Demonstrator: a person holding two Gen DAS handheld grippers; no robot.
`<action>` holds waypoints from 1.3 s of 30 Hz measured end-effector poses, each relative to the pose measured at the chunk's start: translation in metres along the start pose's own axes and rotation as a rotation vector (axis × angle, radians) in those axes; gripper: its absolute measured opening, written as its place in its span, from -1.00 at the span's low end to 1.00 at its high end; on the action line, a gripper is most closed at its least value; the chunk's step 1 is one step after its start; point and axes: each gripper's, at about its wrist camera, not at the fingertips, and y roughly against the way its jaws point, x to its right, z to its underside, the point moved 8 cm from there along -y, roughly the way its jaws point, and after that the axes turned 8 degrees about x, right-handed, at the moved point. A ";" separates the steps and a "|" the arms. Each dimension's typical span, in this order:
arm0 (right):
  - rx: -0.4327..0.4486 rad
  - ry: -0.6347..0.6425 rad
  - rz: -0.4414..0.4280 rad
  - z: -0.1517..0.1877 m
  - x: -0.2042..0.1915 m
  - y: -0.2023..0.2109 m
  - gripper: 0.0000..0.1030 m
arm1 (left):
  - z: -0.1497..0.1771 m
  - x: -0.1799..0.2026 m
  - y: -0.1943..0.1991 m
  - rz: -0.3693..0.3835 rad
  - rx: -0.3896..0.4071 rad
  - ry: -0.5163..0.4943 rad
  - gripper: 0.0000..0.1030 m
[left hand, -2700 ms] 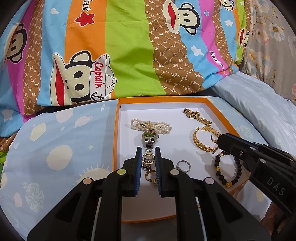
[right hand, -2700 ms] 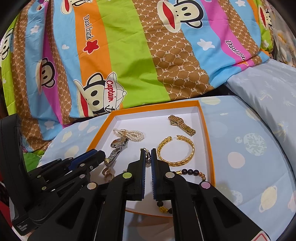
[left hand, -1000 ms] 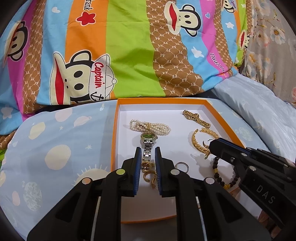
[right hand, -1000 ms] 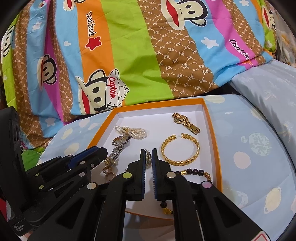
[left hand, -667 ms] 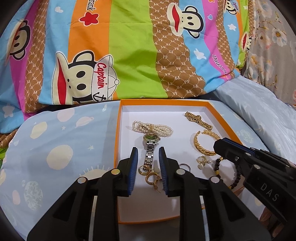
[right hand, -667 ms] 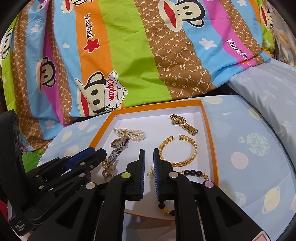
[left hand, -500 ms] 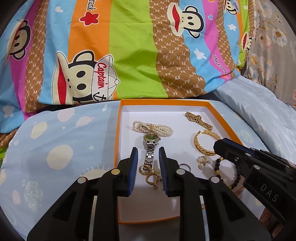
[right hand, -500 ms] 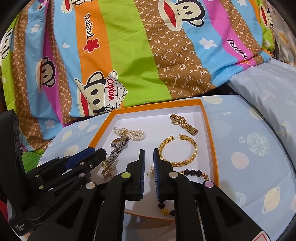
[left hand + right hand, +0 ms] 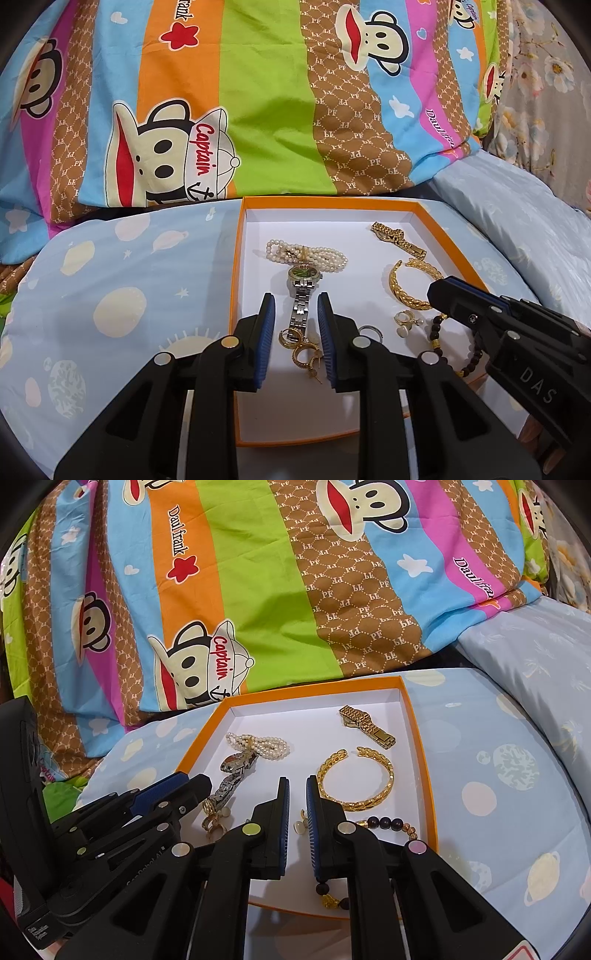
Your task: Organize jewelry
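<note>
A white tray with an orange rim (image 9: 236, 295) lies on a pale blue cushion. My left gripper (image 9: 295, 300) stands open a little above the tray. Between its pads, down on the tray floor, lie the silver watch (image 9: 303, 295) and gold hoop earrings (image 9: 301, 349), untouched. My right gripper (image 9: 297, 781) shows a narrow gap with nothing gripped. A small pearl earring (image 9: 301, 823) rests on the tray below it, next to a silver ring (image 9: 369, 332). Also in the tray are a pearl bracelet (image 9: 306, 254), gold bangle (image 9: 354, 779), gold watch (image 9: 365, 725) and dark bead bracelet (image 9: 388, 823).
A bright striped cartoon-monkey blanket (image 9: 258, 110) rises just behind the tray. A light blue pillow (image 9: 517, 229) lies at the right. The right gripper (image 9: 439, 293) hangs over the tray's right side and the left gripper (image 9: 177, 782) over its left.
Both grippers opened slightly. The left let the gold hoop earrings down beside the watch band. The right let the pearl earring down near the ring. Neither hand has shifted since.
</note>
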 end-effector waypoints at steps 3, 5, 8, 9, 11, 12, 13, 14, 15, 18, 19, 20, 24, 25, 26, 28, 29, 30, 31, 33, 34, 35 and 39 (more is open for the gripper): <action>-0.003 0.004 0.003 0.002 0.001 0.000 -0.80 | 0.000 0.000 0.002 -0.009 0.007 -0.004 -0.34; -0.003 0.006 0.007 0.003 0.001 0.001 -0.80 | -0.002 -0.001 0.005 -0.015 0.022 -0.007 -0.29; -0.016 -0.007 0.023 0.008 0.005 0.005 -0.73 | 0.001 -0.001 0.009 -0.023 0.022 -0.016 -0.28; -0.029 -0.010 0.033 0.012 0.007 0.007 -0.70 | 0.004 -0.003 0.011 -0.024 0.015 -0.015 -0.28; -0.050 -0.008 0.048 0.019 0.010 0.013 -0.68 | 0.009 -0.006 0.015 -0.023 -0.001 -0.008 -0.28; -0.060 -0.005 0.053 0.023 0.011 0.015 -0.67 | 0.012 -0.006 0.017 -0.010 -0.008 -0.003 -0.28; -0.066 -0.003 0.056 0.026 0.011 0.017 -0.67 | 0.016 -0.006 0.021 -0.005 -0.010 -0.005 -0.28; -0.075 -0.002 0.060 0.030 0.012 0.020 -0.67 | 0.018 -0.005 0.025 -0.007 -0.011 -0.013 -0.28; -0.073 0.001 0.061 0.033 0.012 0.024 -0.67 | 0.021 -0.003 0.028 -0.009 -0.014 -0.023 -0.28; -0.063 0.013 0.065 0.037 0.010 0.035 -0.67 | 0.032 0.000 0.039 -0.015 -0.032 -0.044 -0.29; -0.062 0.018 0.066 0.040 0.010 0.039 -0.67 | 0.034 0.000 0.043 -0.016 -0.030 -0.046 -0.29; -0.063 0.022 0.065 0.044 0.008 0.043 -0.66 | 0.037 0.000 0.048 -0.014 -0.030 -0.046 -0.29; -0.070 0.064 0.077 0.056 0.000 0.061 -0.66 | 0.050 0.003 0.066 -0.015 -0.033 -0.064 -0.30; -0.074 0.065 0.077 0.061 -0.001 0.067 -0.66 | 0.054 0.004 0.073 -0.011 -0.033 -0.064 -0.30; -0.080 0.059 0.068 0.065 -0.003 0.073 -0.65 | 0.058 0.005 0.078 -0.009 -0.034 -0.063 -0.30; -0.087 0.046 0.046 0.074 -0.006 0.086 -0.65 | 0.067 0.005 0.093 -0.003 -0.034 -0.065 -0.30; -0.089 0.042 0.036 0.079 -0.007 0.094 -0.65 | 0.072 0.006 0.100 0.001 -0.034 -0.068 -0.30; -0.091 0.038 0.024 0.086 -0.009 0.103 -0.65 | 0.077 0.007 0.107 0.004 -0.034 -0.072 -0.30; -0.092 0.036 0.015 0.092 -0.011 0.111 -0.65 | 0.082 0.008 0.116 0.007 -0.033 -0.074 -0.30; -0.085 0.037 0.004 0.104 -0.016 0.127 -0.64 | 0.093 0.010 0.133 0.015 -0.033 -0.072 -0.30; -0.079 0.040 0.003 0.110 -0.018 0.135 -0.63 | 0.098 0.011 0.141 0.019 -0.033 -0.072 -0.30; -0.072 0.046 0.005 0.115 -0.021 0.143 -0.61 | 0.102 0.012 0.147 0.021 -0.032 -0.073 -0.30; -0.042 0.082 0.023 0.132 -0.034 0.164 -0.41 | 0.116 0.015 0.168 0.025 -0.033 -0.073 -0.30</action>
